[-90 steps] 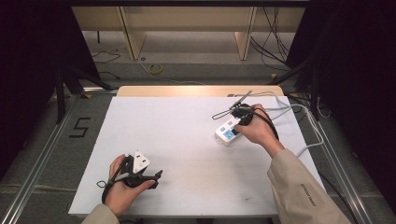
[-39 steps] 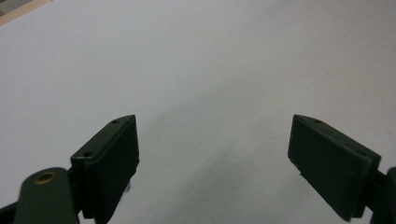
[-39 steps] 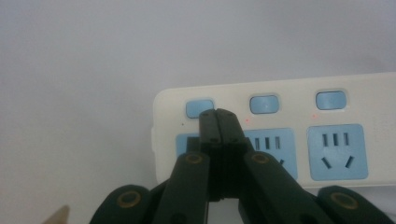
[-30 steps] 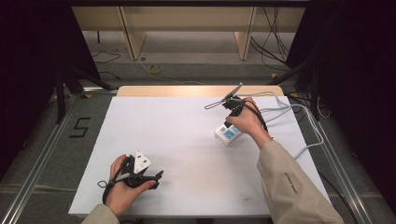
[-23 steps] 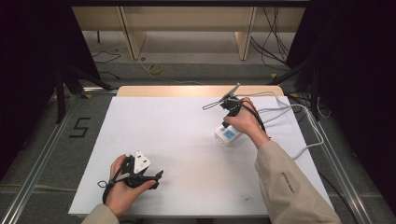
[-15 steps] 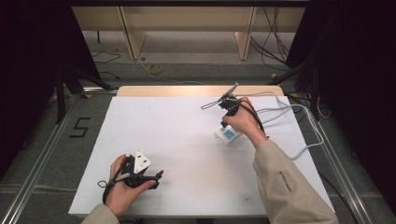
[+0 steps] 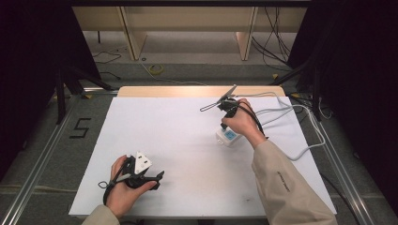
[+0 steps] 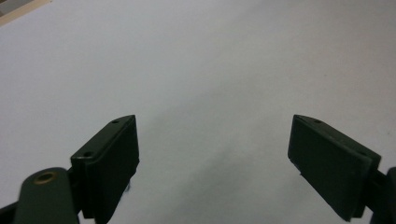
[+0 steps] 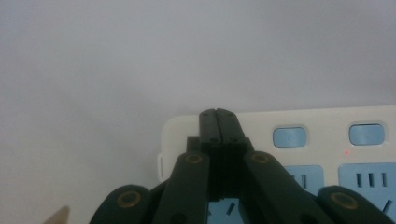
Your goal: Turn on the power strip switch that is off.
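A white power strip (image 7: 228, 137) with blue sockets lies right of the table's middle. My right gripper (image 7: 225, 125) points down at it from the person's right hand. In the right gripper view the jaws of the right gripper (image 9: 218, 114) are pressed together with nothing between them. Their tips hang over the near end of the power strip (image 9: 327, 122), left of two blue buttons (image 9: 289, 137). I cannot tell whether the tips touch it. My left gripper (image 7: 157, 180) rests near the front left edge in the left hand; the left gripper (image 8: 215, 168) stands open over bare white table.
The white table top (image 7: 178, 136) has a wooden strip (image 7: 187, 91) along its far edge. The strip's pale cable (image 7: 300, 117) loops off to the right. A tiny red light (image 9: 346, 152) glows on the strip. Dark curtains stand on both sides.
Over three seconds the right hand has shifted slightly left above the power strip and tipped its gripper more steeply. In the last second it has barely moved. The left hand has stayed put.
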The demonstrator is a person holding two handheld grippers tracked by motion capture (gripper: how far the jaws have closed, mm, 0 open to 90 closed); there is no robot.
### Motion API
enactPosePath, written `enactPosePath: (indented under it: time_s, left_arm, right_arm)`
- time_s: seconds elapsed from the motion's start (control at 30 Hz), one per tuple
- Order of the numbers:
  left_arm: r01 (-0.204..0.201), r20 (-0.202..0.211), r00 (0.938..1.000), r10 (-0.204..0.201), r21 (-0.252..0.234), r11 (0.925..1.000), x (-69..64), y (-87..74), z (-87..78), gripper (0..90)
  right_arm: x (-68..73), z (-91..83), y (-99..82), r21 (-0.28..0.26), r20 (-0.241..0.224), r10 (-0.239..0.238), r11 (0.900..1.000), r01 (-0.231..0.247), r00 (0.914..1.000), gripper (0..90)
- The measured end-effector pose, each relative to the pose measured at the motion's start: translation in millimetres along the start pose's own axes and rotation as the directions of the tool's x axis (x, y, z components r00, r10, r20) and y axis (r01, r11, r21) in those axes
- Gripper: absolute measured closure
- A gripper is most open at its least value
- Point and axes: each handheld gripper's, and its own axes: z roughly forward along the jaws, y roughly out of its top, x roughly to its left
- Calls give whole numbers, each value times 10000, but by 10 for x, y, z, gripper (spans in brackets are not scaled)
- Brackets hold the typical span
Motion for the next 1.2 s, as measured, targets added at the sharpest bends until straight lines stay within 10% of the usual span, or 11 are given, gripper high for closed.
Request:
enactPosePath:
  time_s: [1.2]
  left_arm:
    - [-47, 2, 10000, 47, -22, 10000, -3, 0, -3, 161]
  right_arm:
    - [88, 71, 23, 314, 516, -282, 9992, 266, 9983, 900]
